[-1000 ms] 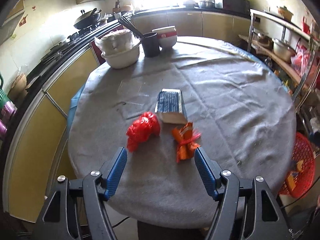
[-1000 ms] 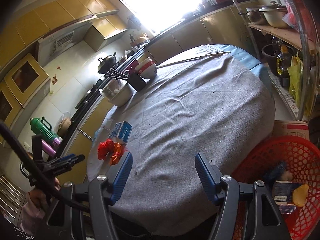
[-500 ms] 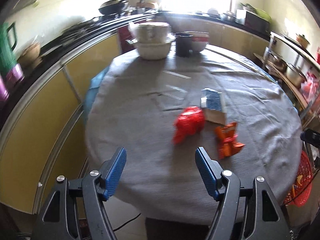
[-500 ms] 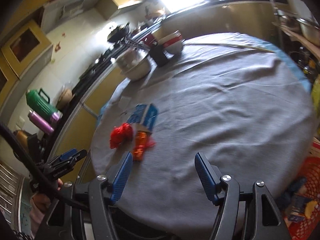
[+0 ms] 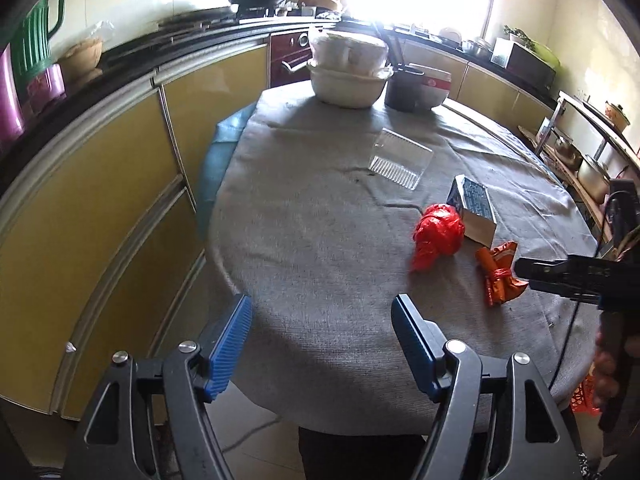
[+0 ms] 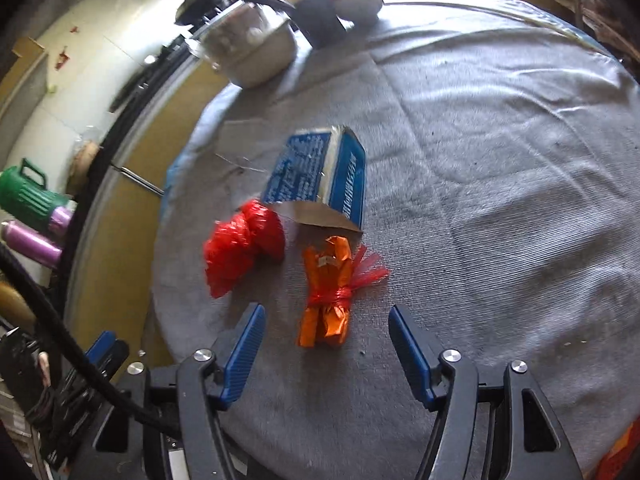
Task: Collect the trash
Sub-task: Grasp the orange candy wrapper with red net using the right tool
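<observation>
On the round grey-clothed table lie a crumpled red plastic bag, an orange wrapper tied with red string, a blue and white carton and a clear plastic tray. My right gripper is open just above the cloth, the orange wrapper's near end lying between its fingers, untouched. My left gripper is open over the table's near edge, nothing between its fingers. The right gripper's black fingers reach in from the right, above the wrapper.
White bowls, a black cup and a red-banded bowl stand at the table's far side. Yellow cabinets run along the left. A red basket sits below the table's right edge. A green jug stands on the counter.
Both grippers have swung toward the trash. The right one came in from the basket side and now straddles the orange wrapper. The left view has shifted left, so the trash sits further right.
</observation>
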